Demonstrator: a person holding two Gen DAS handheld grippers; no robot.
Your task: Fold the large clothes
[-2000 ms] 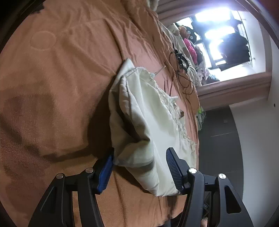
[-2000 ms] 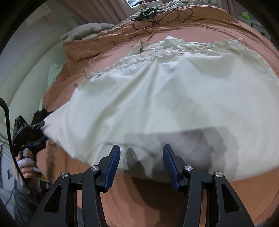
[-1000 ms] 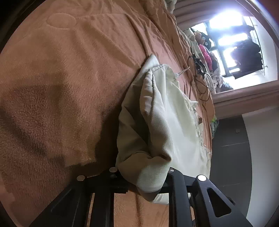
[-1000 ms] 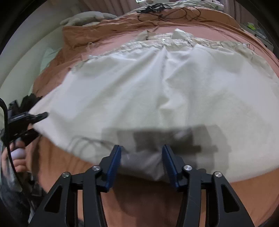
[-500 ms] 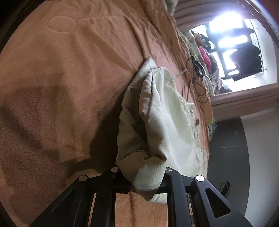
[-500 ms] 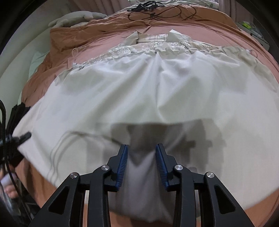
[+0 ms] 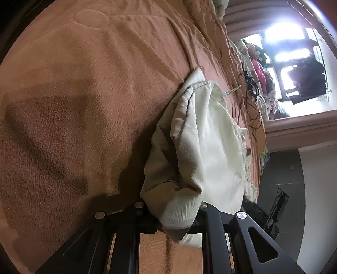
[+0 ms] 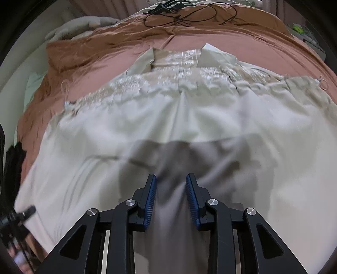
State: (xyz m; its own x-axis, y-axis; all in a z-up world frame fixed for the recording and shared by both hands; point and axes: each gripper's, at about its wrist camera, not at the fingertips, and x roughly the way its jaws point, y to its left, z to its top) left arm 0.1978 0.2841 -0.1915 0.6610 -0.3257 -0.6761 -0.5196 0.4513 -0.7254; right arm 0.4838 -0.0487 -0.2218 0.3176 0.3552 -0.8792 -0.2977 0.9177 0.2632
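Bed cover: a rust-brown fleecy blanket spreads under everything, rumpled toward the far end.
Garment: a large cream-white piece of clothing lies spread across the blanket, its lace-trimmed collar end farthest from the right wrist camera; in the left wrist view its near corner is bunched and raised off the blanket.
Left gripper: its jaws are narrow and clamped on that bunched corner of the garment, with cloth bulging out above and below the black fingers.
Right gripper: its jaws are closing with a fold of the garment's near edge between the blue pads; the picture is blurred.
Cables: a black tangle lies on the blanket beyond the collar.
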